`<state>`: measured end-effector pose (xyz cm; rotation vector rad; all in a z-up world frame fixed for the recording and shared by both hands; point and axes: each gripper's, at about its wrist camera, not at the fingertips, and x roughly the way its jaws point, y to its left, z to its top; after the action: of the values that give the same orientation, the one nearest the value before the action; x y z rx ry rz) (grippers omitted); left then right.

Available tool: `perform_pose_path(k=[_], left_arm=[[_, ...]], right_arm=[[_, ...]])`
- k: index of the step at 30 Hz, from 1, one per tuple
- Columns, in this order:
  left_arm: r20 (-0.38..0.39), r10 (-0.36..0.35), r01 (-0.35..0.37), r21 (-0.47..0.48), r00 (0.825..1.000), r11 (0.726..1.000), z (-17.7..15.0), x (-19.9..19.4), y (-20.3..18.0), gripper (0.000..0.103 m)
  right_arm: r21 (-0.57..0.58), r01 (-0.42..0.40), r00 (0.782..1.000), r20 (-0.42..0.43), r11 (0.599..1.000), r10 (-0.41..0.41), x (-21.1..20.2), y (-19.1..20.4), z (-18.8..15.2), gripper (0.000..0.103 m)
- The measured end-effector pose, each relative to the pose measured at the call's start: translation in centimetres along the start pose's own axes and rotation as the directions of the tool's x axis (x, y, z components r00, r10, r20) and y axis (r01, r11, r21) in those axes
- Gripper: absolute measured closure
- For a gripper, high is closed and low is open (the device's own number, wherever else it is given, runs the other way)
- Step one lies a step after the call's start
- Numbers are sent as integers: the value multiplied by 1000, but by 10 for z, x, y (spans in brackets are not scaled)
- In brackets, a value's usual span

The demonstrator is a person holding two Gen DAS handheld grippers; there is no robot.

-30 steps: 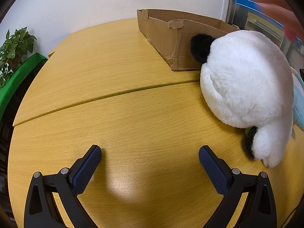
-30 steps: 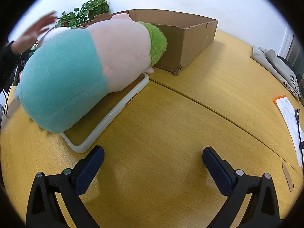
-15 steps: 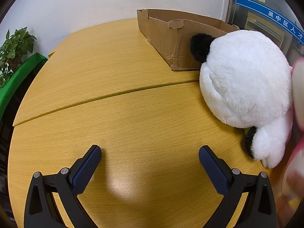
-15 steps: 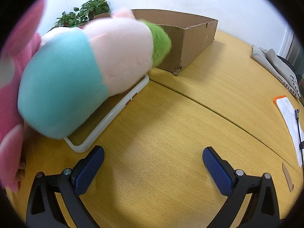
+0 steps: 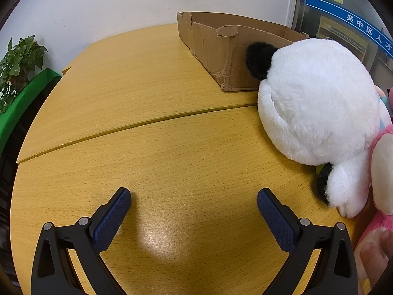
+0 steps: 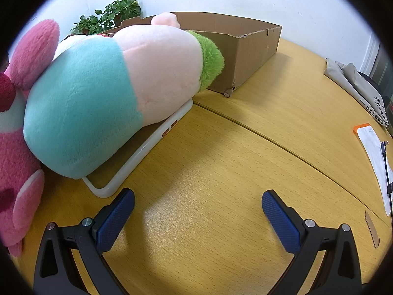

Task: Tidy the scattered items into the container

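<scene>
Plush toys, three, plus one phone case; cardboard box as container. Left tool (image 5: 194, 204): jaws wide apart, empty, over bare bench (image 5: 147, 147). Right tool (image 6: 197, 205): likewise spread, empty. Near right tool's left finger: phone case (image 6: 137, 157), rigid, thin, slippery, pinned under teal-and-pink plush (image 6: 110, 93). Left: pink plush (image 6: 17, 152). Right of left tool: panda plush (image 5: 316, 100), touching cardboard box (image 5: 216, 46), far side. Plush judged light, soft, compressible; pinch a limb or ear.
</scene>
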<state>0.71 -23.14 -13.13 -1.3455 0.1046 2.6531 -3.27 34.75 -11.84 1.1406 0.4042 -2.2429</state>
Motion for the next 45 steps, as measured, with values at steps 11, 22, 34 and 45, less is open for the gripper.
perform_pose_path(k=[11,22,34,45], left_arm=[[0,0,0,0,1000,1000,0,0,0,0],[0,0,0,0,1000,1000,0,0,0,0],[2,27,-27,-34,1000,999,0,-6,-8,0],[264,260,-196,-247,929,949,-27,-165,-66,0]], right_arm=[[0,0,1000,0,1000,0,0,0,0,0],[0,0,1000,0,1000,0,0,0,0,0],[72,52,999,-1,996,-52,-2,10,2,0],[389,333,920,65,859,-386,-120,36,-45,0]])
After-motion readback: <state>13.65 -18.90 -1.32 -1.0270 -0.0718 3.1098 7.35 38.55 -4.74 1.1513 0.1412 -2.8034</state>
